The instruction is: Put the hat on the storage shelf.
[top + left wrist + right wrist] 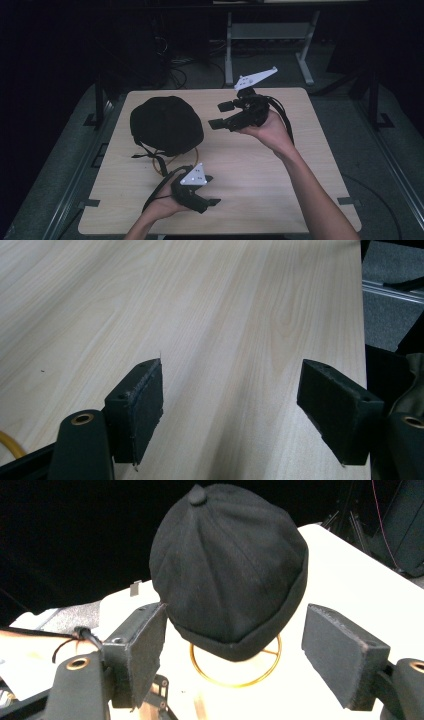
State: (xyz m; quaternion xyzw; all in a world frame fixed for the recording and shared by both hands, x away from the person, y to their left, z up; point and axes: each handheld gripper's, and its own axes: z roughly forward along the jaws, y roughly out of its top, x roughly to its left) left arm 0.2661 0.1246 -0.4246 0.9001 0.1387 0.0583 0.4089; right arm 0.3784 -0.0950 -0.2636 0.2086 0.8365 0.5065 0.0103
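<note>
A black cap (166,124) sits left of centre in the high view on a light wooden desk (260,185), perched on a gold wire ring stand (192,156) that is mostly hidden beneath it; only an arc of the ring peeks out at the cap's lower edge. In the right gripper view the cap (227,565) fills the upper middle of the frame, its top button visible, with the ring stand (235,672) half covered below it. The room behind the desk is dark and hard to make out, apart from grey frame legs (305,60) at the top of the high view. The right gripper (222,116) is held above the desk, right of centre, the hand (267,131) cupped under it with the palm turned up, pointing left toward the cap; its jaws stand wide apart, holding nothing. The left gripper (212,192) lies low near the bottom centre of the high view, the hand (162,206) gripping it from behind, forearm cut off by the bottom edge. In the left gripper view its jaws are spread wide over bare desk (210,315), empty, with a sliver of yellow cord (10,442) at the lower left.
</note>
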